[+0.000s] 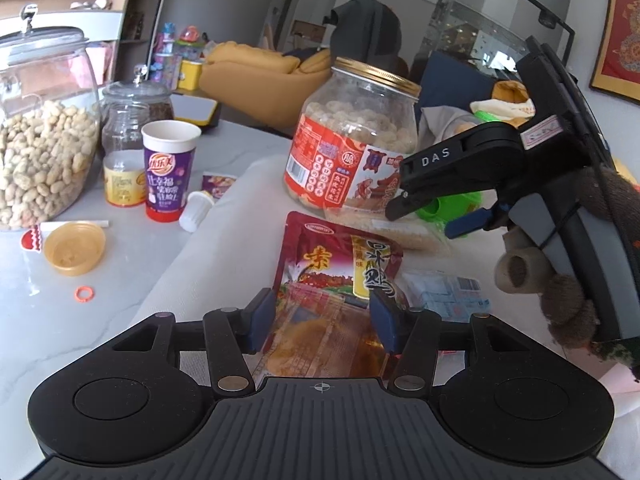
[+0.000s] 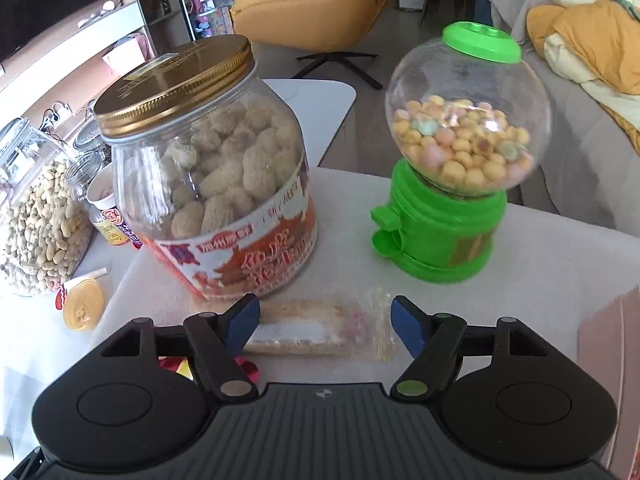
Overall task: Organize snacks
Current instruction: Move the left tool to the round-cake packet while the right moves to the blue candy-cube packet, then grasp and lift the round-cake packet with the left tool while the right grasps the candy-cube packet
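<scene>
The landmark is the clear plastic jar with a gold screw lid and red label [image 1: 352,136], standing upright on a pale cloth [image 1: 224,248] spread over the white marble table [image 1: 60,312].

Just in front of that jar lies a red foil snack pouch with yellow and black lettering [image 1: 340,272]. The left tongs [image 1: 324,322] sit with one blue pad on each side edge of the pouch's near end, at a middling spread; whether they press it cannot be told.

Also in front of the jar, toward its right, lies a clear-wrapped pale cracker bar [image 2: 304,328]. The right tongs [image 2: 324,326] stand wide over it, pads apart from the wrapper.

To the jar's right stands a green candy dispenser with a clear globe of small round biscuits [image 2: 460,152].

To the jar's left stand a purple paper cup [image 1: 168,168] and a big glass jar of peanuts [image 1: 40,148].
</scene>
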### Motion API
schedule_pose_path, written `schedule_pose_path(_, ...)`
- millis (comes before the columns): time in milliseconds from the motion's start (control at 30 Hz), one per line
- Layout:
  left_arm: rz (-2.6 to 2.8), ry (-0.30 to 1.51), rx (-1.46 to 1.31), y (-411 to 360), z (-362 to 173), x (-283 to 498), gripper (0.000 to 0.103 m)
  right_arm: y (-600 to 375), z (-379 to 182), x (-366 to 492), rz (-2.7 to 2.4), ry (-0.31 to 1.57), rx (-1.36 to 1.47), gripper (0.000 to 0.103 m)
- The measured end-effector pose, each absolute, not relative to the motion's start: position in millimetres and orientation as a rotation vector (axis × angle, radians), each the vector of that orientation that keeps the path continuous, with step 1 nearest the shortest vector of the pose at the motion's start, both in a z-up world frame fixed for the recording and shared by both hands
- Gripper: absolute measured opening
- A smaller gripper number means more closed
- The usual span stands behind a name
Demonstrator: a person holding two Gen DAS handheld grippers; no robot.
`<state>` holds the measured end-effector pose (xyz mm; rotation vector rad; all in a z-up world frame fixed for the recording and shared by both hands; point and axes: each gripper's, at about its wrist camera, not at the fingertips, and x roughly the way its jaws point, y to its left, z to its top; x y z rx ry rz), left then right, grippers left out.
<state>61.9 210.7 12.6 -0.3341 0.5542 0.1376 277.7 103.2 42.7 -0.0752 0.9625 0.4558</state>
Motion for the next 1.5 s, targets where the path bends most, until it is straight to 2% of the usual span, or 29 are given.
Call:
schedule_pose_path(133,0.14,0.553,-0.329,211,13,62,0.057,89,41,268,0.539,1.062,-0.047,0.062)
schedule_pose_path(200,0.142,0.555,-0.321,210,13,63,0.057,80,37,253,0.576,1.094,-0.062,0.062)
schedule_pose_path(500,0.144,0.554,-0.315,209,13,63,0.057,66,34,186,0.603,1.029,-0.289,0.063)
schedule_pose_path(667,0.115,0.552,-0.366,219,15,56,0.055,53,35,162,0.645,1.002,-0.292,0.063)
schedule_pose_path(800,0.05,0.611,-0.242,208,16,49,0.058,39,31,141,0.662,0.957,-0.304,0.071)
schedule_pose_path(1067,-0.069,0.683,-0.061,177,26,29,0.06,3,44,108,0.712,0.837,-0.222,0.072)
schedule_pose_path(1267,-0.012,0.587,-0.149,177,46,5,0.058,-25,47,90,0.696,0.821,-0.173,0.073)
schedule_pose_path(1400,-0.014,0.65,-0.063,162,41,5,0.058,-29,31,88,0.672,0.891,-0.101,0.074)
schedule_pose_path(1500,-0.014,0.683,0.021,147,32,5,0.058,-24,25,87,0.642,0.877,-0.054,0.081)
